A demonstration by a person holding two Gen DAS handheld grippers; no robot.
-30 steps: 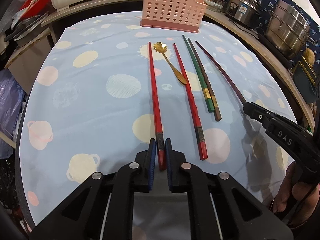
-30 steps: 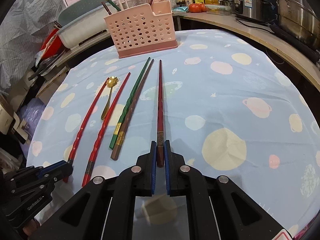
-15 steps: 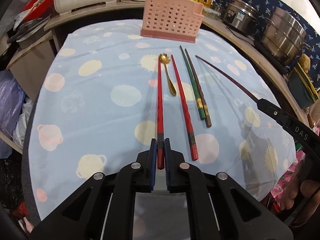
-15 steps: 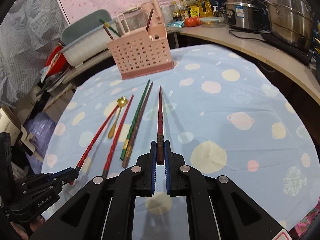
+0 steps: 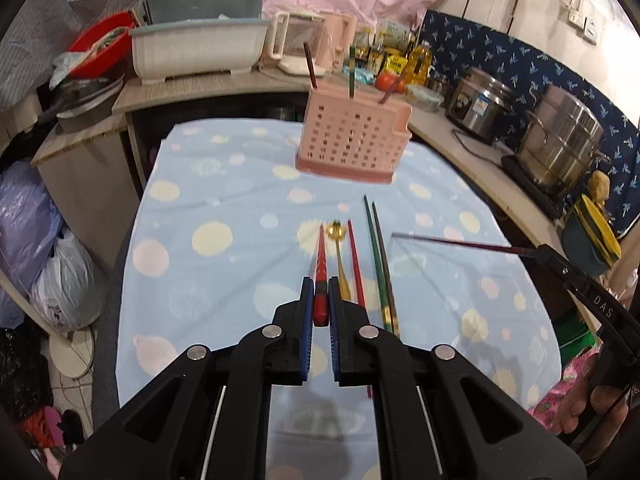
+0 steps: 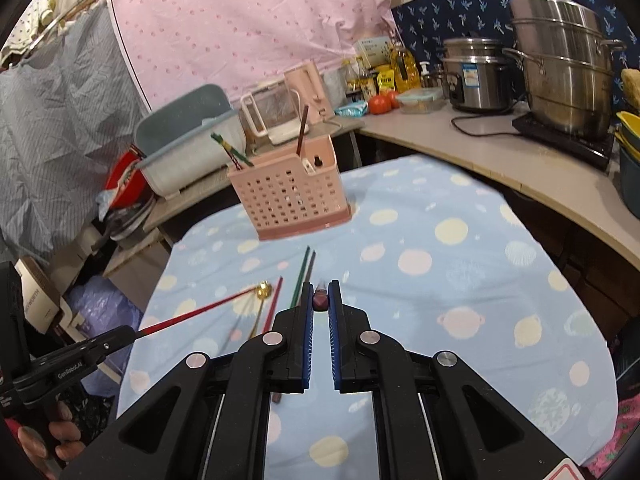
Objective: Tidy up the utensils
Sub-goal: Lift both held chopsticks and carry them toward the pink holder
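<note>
My left gripper (image 5: 318, 300) is shut on the thick end of a red chopstick (image 5: 320, 264) and holds it above the table, pointing forward; it also shows in the right wrist view (image 6: 192, 315). My right gripper (image 6: 319, 298) is shut on a dark maroon chopstick (image 6: 320, 300), seen end-on; in the left wrist view it (image 5: 452, 243) is raised and points left. On the blue spotted cloth (image 5: 224, 216) lie a gold spoon (image 5: 339, 252), a second red chopstick (image 5: 355, 260), a green chopstick (image 5: 374, 252) and a brown one (image 5: 385, 256). The pink perforated utensil holder (image 5: 352, 142) stands at the far end with some chopsticks in it.
A counter wraps the table's far and right sides, with steel pots (image 5: 560, 140), a cooker (image 5: 478, 106), bottles, tomatoes (image 5: 386, 80), a pink kettle (image 5: 336, 44) and a grey dish tub (image 5: 196, 48). Plastic bags (image 5: 32, 240) sit on the floor at left.
Both grippers have lifted their chopsticks off the cloth and pulled back and up, tilting level. The other utensils have not moved.
</note>
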